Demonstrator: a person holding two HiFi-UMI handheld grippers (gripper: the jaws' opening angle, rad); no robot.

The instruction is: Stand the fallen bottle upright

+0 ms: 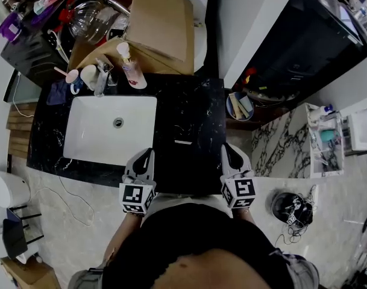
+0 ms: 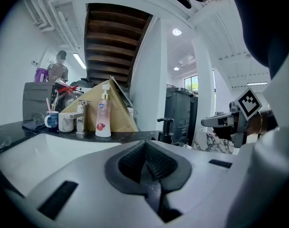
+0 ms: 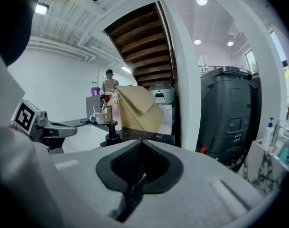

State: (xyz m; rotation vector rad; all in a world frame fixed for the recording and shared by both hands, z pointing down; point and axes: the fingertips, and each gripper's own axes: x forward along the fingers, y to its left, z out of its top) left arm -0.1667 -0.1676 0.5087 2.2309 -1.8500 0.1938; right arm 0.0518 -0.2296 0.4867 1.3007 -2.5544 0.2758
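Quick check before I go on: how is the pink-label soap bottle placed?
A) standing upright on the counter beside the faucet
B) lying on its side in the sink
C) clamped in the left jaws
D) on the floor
A: the soap bottle stands upright, pump on top, on the counter right beside the faucet, behind the sink.

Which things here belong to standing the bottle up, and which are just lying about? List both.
Job: dark pump bottle, already upright on the black counter; left hand-held gripper and right hand-held gripper, both shut and empty.

Lying about: pink soap bottle, faucet, white mug, cardboard box, sink.
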